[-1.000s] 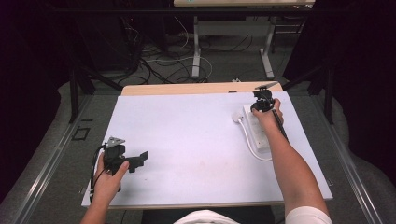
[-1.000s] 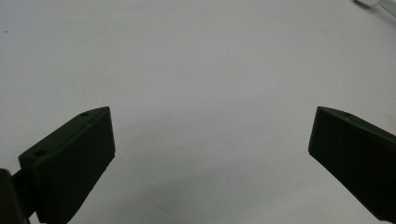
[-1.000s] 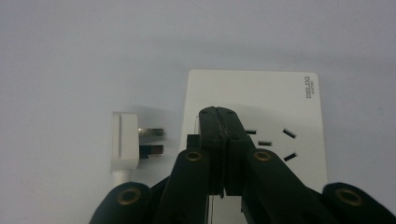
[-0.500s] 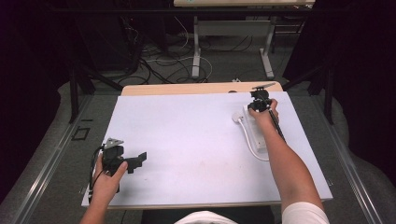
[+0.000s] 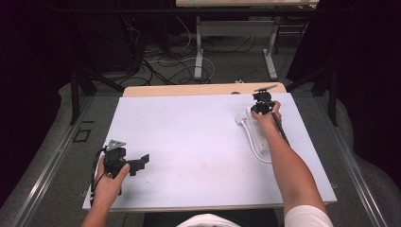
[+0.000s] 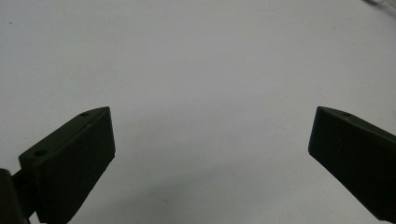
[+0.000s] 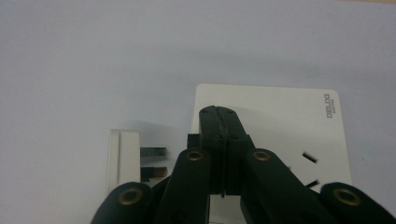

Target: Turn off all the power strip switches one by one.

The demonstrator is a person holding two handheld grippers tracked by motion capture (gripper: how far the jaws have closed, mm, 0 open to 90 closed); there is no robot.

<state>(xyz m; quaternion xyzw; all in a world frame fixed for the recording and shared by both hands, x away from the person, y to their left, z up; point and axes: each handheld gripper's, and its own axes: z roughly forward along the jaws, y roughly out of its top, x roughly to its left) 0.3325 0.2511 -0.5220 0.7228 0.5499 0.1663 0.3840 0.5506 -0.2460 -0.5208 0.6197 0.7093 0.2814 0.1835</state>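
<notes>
power strip [image 5: 256, 134] | sat at 2 o'clock on the table [image 5: 189, 142], plug [image 7: 125, 161] loose beside it | right gripper [image 7: 219, 112] pressed together on top, nothing pinched | left gripper [image 6: 210, 154] spread, idle | strip best pinned flat so prongs get lined up first

We log the high view from above the person's side, facing forward and down over the whole white table [image 5: 198, 142]. The left gripper view sits low, close over bare tabletop. The right gripper view looks down closely on the power strip [image 7: 275, 126], shared with the high view [image 5: 257, 137].
</notes>
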